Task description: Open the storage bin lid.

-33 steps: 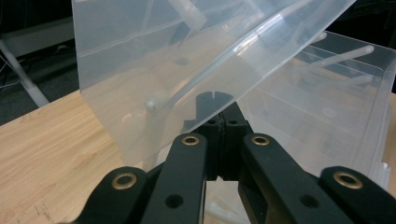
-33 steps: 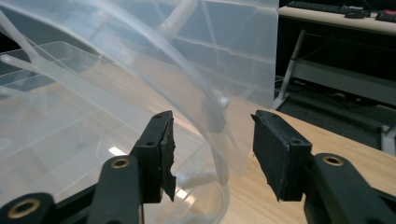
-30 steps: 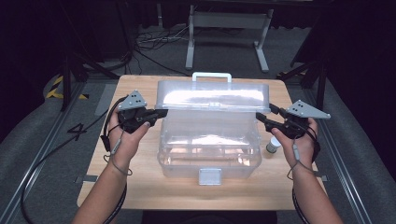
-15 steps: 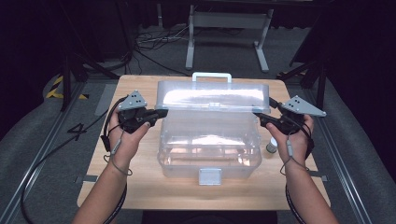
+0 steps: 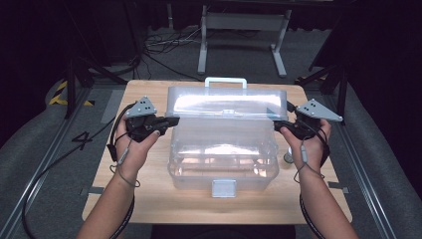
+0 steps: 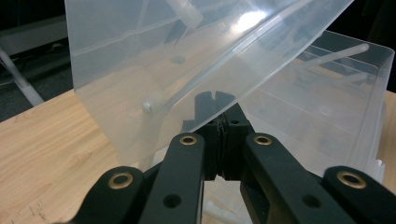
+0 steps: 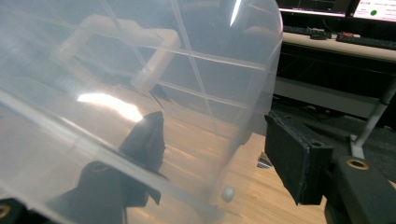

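Holding the clear box's lid (image 5: 226, 102) half-raised: left gripper (image 5: 171, 121) jaws pinched on its edge, right gripper (image 5: 276, 125) jaws apart around it.

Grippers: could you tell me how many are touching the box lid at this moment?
2. The left gripper pinches the lid at its left edge; the right gripper has the lid's right edge between its open jaws.

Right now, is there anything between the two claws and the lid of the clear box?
Nothing visible. The left claw is shut on the lid at its left edge, and the right claw has its jaws open around the lid's right edge.
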A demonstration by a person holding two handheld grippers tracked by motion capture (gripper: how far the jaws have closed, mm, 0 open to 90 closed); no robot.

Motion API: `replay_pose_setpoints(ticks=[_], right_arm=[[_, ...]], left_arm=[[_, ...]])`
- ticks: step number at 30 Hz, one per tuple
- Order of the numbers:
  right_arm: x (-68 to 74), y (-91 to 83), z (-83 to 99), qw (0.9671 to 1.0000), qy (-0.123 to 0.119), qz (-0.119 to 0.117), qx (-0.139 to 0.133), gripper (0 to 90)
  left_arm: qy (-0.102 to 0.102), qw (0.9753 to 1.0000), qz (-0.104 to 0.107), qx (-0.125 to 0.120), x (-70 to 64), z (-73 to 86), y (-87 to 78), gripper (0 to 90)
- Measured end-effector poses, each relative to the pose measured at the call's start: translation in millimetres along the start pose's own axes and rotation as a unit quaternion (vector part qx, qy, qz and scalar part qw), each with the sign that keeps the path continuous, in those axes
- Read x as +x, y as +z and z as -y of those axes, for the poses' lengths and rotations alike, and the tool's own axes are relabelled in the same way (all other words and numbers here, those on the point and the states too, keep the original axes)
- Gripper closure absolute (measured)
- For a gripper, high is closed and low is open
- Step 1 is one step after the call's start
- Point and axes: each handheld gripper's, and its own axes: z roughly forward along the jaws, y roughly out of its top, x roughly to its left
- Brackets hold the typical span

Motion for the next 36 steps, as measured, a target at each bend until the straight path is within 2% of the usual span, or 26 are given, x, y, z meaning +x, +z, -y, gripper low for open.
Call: replay_pose_setpoints(ticks=[1, 4, 14, 20, 25, 31, 36], right_arm=[[1.7, 0.9, -0.6, 0.9999, -0.010, 0.009, -0.003, 40.8], [3.0, 1.6, -0.4, 0.9997, -0.015, 0.018, -0.007, 42.0], [3.9, 0.6, 0.1, 0.9992, -0.017, 0.028, -0.021, 45.3], [4.5, -1.8, -1.4, 0.9986, -0.021, 0.036, -0.032, 48.1], [4.8, -2.5, -4.1, 0.9984, -0.021, 0.041, -0.033, 49.9], [4.7, -4.2, -5.6, 0.9978, -0.029, 0.049, -0.035, 53.2], [5.6, -5.3, -7.5, 0.9963, -0.045, 0.066, -0.033, 59.2]], left_arm=[[0.001, 1.0000, 0.000, 0.002, -0.3, -0.1, 0.1, 87.8], [0.001, 1.0000, 0.000, 0.004, -0.7, 0.3, 0.1, 87.6], [0.001, 1.0000, 0.000, 0.006, -0.2, 1.1, 0.4, 85.1], [-0.007, 0.9999, -0.002, 0.010, 1.8, 2.9, -1.8, 83.9], [-0.016, 0.9998, 0.009, 0.012, 4.3, 3.1, -5.4, 80.1], [-0.025, 0.9994, 0.012, 0.021, 9.0, 6.3, -9.2, 77.6], [-0.025, 0.9994, 0.001, 0.025, 9.9, 8.3, -12.3, 74.9]])
